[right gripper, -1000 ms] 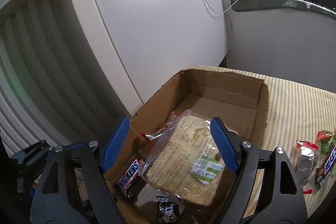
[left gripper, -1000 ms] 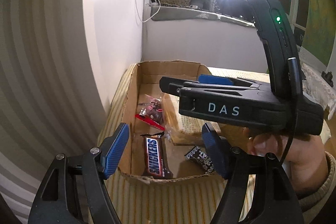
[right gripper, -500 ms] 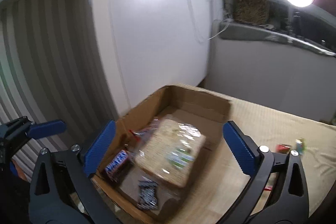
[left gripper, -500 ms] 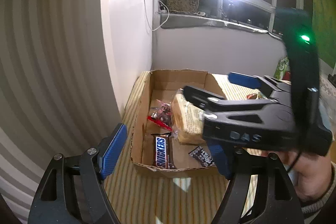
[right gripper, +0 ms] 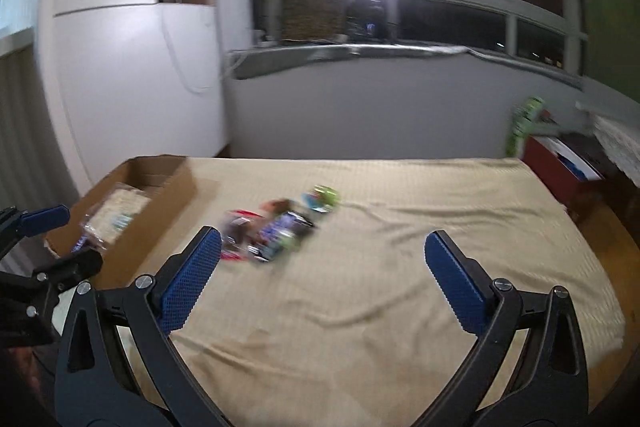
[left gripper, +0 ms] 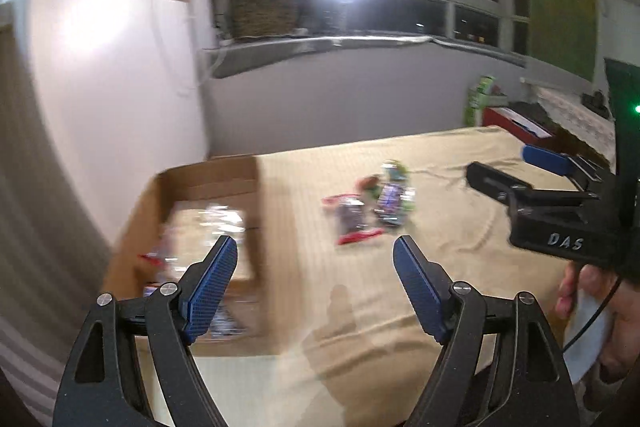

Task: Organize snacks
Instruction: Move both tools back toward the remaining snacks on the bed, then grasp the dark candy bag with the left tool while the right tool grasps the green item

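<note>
Two grippers, both spread wide and empty: left gripper [left gripper: 314, 263], right gripper [right gripper: 322, 255]. Loose snack packets [right gripper: 276, 231] lay ahead between the right gripper's fingers; cardboard box [right gripper: 160, 187] of snacks sat left of it.

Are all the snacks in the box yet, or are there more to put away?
Not yet. Some snacks, like the big clear bag, already lie in the cardboard box. The left gripper and the right gripper hold nothing, jaws wide open. A small pile of snacks on the beige cloth is left.
</note>
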